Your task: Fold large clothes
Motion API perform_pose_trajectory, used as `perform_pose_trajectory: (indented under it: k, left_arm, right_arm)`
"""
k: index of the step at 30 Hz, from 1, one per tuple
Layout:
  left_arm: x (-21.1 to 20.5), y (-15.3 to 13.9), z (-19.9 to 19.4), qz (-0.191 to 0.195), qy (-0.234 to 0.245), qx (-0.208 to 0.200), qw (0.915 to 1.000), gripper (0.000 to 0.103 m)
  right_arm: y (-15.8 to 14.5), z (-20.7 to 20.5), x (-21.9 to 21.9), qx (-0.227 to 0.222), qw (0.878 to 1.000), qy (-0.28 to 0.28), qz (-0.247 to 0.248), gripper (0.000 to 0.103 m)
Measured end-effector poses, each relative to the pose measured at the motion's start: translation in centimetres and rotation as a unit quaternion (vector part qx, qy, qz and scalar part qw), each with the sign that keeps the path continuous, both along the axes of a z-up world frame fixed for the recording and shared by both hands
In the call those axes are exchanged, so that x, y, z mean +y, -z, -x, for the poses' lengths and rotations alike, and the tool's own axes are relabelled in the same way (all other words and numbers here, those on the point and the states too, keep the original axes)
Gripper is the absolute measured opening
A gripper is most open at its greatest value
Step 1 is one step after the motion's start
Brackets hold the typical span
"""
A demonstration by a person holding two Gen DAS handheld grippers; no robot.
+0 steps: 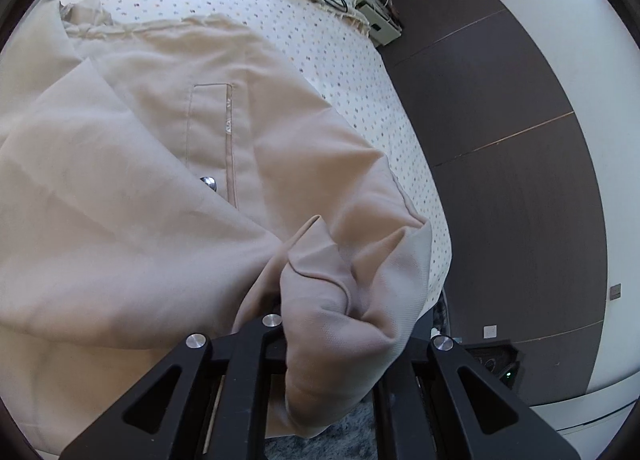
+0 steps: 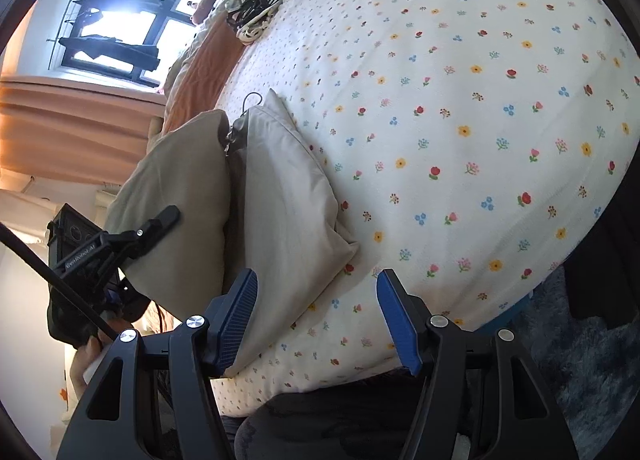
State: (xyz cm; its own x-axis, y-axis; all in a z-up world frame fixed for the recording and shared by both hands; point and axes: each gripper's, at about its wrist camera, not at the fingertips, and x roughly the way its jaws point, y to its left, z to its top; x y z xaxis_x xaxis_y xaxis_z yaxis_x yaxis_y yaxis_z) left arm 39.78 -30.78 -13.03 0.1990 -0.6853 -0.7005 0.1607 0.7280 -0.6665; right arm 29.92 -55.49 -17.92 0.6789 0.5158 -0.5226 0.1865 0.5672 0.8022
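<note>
My left gripper [image 1: 320,324] clamps a thick jacket [image 1: 168,148] bunch; could slip. Right gripper [image 2: 316,316] apart, empty.

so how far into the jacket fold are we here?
Partly done: the beige jacket lies on the floral bedsheet with one panel already turned over the zip pocket. In hand: the left gripper is shut on a bunched corner. The right gripper is open, holding nothing. Left: lay that corner down, finish folding.
</note>
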Motion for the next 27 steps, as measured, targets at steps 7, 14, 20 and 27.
perform_pose_trajectory:
  k: [7, 14, 20, 27]
  left_arm:
    - [-2.6, 1.4, 1.4, -0.049, 0.036, 0.012, 0.9981, 0.011]
    - [-1.4, 2.5, 0.9, 0.042, 0.048, 0.077, 0.995, 0.074]
    - [-0.3, 1.6, 3.2, 0.043, 0.019, 0.072, 0.9963, 0.077]
    - [4.1, 0.2, 4.5, -0.01, -0.027, 0.033, 0.999, 0.077]
  right_arm:
    - [0.6, 0.6, -0.9, 0.003, 1.0, 0.011, -0.001, 0.06]
    - [0.1, 0.8, -1.2, -0.005, 1.0, 0.006, -0.001, 0.06]
    - [-1.4, 1.0, 0.0, -0.046, 0.999, -0.005, 0.001, 0.06]
    - [-0.5, -0.4, 1.6, -0.05, 0.999, -0.018, 0.008, 0.06]
